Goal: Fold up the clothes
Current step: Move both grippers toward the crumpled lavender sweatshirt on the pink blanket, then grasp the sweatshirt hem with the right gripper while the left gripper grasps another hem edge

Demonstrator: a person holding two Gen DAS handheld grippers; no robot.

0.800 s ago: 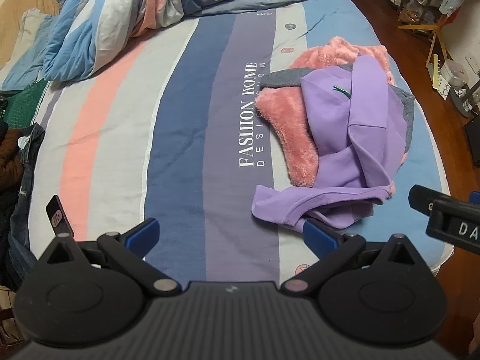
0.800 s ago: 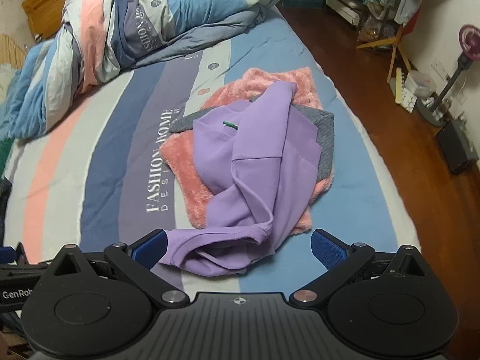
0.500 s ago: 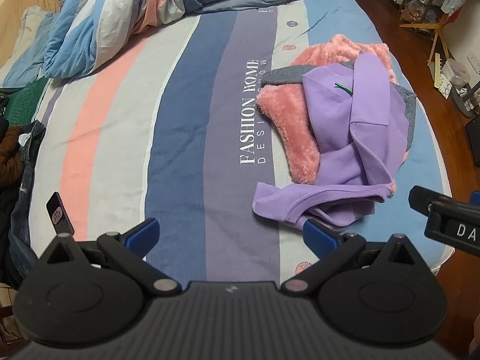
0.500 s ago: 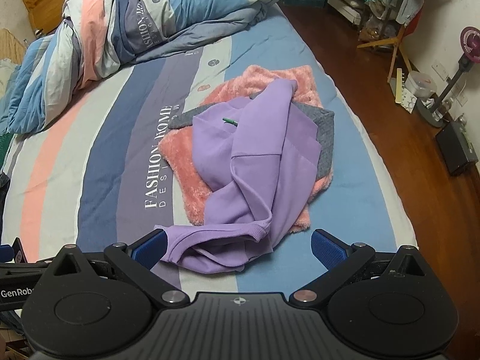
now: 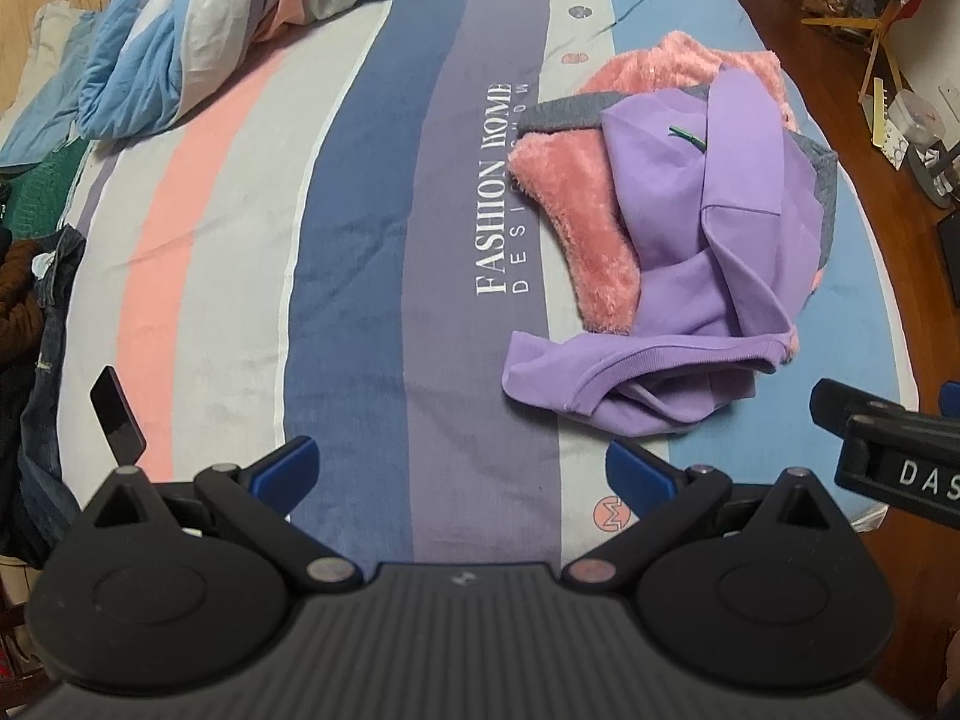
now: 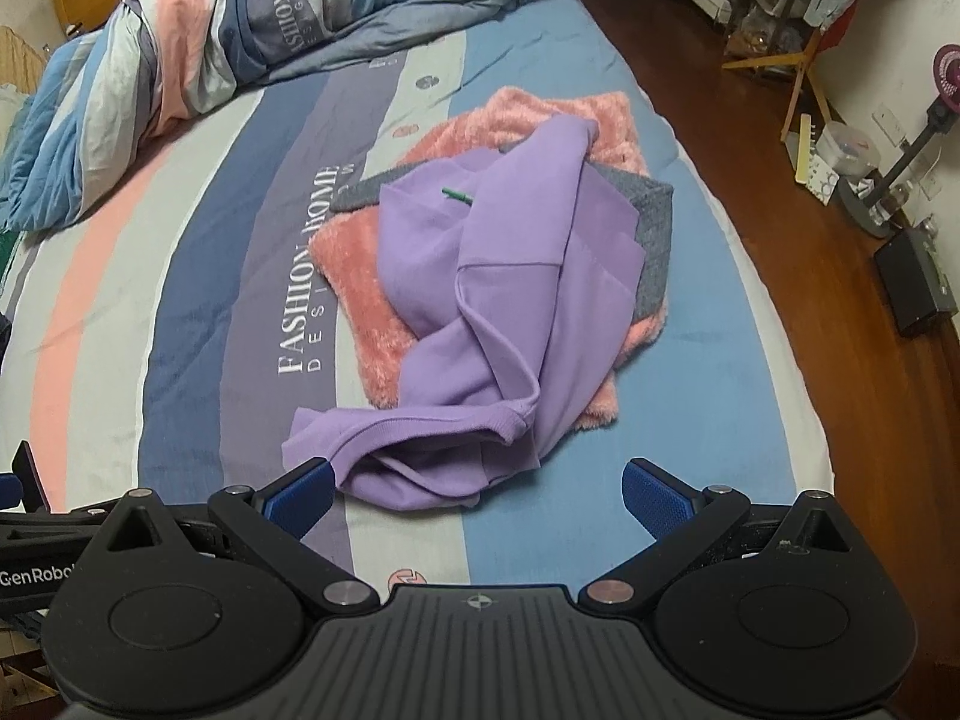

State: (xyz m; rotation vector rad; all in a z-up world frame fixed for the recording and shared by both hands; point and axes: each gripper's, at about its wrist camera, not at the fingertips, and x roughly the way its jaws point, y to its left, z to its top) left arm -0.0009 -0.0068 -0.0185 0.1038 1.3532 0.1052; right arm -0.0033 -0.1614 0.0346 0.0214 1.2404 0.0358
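Both claws hang over the near edge of the bed, tilted steeply down at the striped sheet. The left claw has its blue pads spread as wide as they go, with only bare sheet between them. The right claw is just as wide apart and grips nothing; its left pad sits just beside the near hem of the purple sweatshirt, though I cannot tell whether it touches the cloth.

The purple sweatshirt lies crumpled on top of a fluffy pink garment and a grey one, all heaped on the right half of the bed, one ribbed edge trailing toward the near side. A small green tag shows on its upper part. A rumpled duvet is bunched at the far end of the bed.

Compared with a moment ago, little has changed: the pile of clothes lies in the same heap and both claws are as wide open as before. From the right claw's view the sweatshirt's hem sits a touch closer to the pads; the left view has hardly shifted.
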